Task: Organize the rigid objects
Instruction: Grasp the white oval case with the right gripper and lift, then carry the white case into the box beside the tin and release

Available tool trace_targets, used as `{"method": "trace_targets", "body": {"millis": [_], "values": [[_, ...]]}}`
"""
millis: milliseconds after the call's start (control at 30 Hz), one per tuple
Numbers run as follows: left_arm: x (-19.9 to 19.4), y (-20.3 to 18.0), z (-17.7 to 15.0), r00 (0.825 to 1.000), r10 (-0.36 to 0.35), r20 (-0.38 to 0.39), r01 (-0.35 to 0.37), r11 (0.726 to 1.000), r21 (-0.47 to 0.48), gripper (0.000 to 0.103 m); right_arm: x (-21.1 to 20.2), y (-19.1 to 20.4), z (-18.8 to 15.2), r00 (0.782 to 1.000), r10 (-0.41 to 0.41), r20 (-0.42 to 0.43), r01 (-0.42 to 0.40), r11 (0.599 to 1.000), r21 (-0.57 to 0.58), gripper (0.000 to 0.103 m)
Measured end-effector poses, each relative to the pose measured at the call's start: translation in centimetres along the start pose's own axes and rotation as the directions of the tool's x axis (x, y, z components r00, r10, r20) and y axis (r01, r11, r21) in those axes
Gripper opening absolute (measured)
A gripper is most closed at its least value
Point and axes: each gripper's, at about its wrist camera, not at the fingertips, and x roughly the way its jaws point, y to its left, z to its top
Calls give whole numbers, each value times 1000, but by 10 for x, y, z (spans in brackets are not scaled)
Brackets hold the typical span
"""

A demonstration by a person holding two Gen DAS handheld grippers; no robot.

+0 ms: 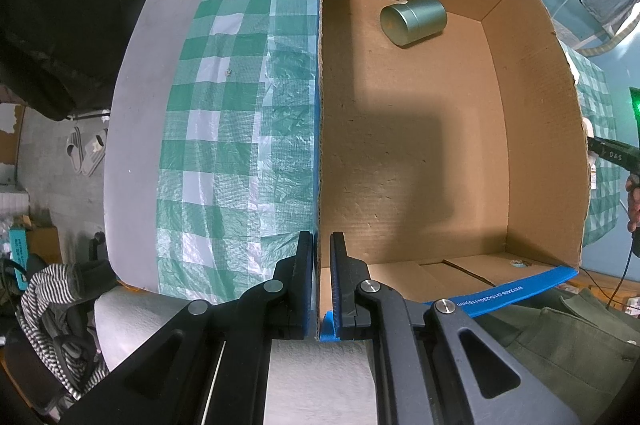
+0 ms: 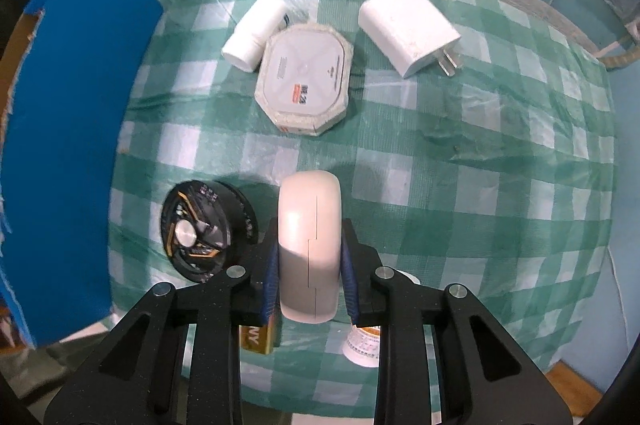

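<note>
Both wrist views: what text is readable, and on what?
"DAS": right gripper, at the frame's edge.
"WY": gold box, partly hidden.
Upside-down millimetre dimensions: blue-edged cardboard box, not reliably readable.
Octagonal white box, black round tin: print too blurred.

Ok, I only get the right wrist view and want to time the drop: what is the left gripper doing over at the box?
Observer: The left gripper is clamped on the cardboard box wall, one finger inside, one outside.
Operator: Anything in the box yet?
Observer: One green metal tin, lying on its side near the far end.
Operator: Room for my white case?
Observer: Probably; the rest of the box floor looks bare, with only a shadow across it.
</note>
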Motion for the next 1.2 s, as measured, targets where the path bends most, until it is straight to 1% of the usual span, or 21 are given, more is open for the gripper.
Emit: {"method": "trace_targets", "body": {"millis": [267, 400, 500, 600, 900, 1200], "values": [[0, -1, 0, 1000, 1, 0, -1, 1000, 0, 8, -28, -10, 4, 999, 20, 43, -20, 1000, 0, 26], [0, -1, 0, 1000, 0, 0, 0, 1000, -1, 8, -43, -2, 15, 998, 22, 62, -21, 1000, -7, 26], [1, -1, 0, 1000, 0, 0, 0, 1000, 1, 8, -58, 5, 16, 996, 25, 82, -24, 1000, -13, 26], [1, -1, 0, 1000, 2, 0, -2, 1000, 3, 8, -71, 19, 30, 995, 31, 99, -29, 999, -22, 26], [1, -2, 0, 1000, 2, 1, -2, 1000, 2, 8, -90, 55, 61, 986, 58, 154, -46, 996, -82, 26], [0, -4, 1, 1000, 3, -1, -3, 1000, 6, 8, -101, 95, 87, 980, 92, 178, -66, 987, -149, 26]]}}
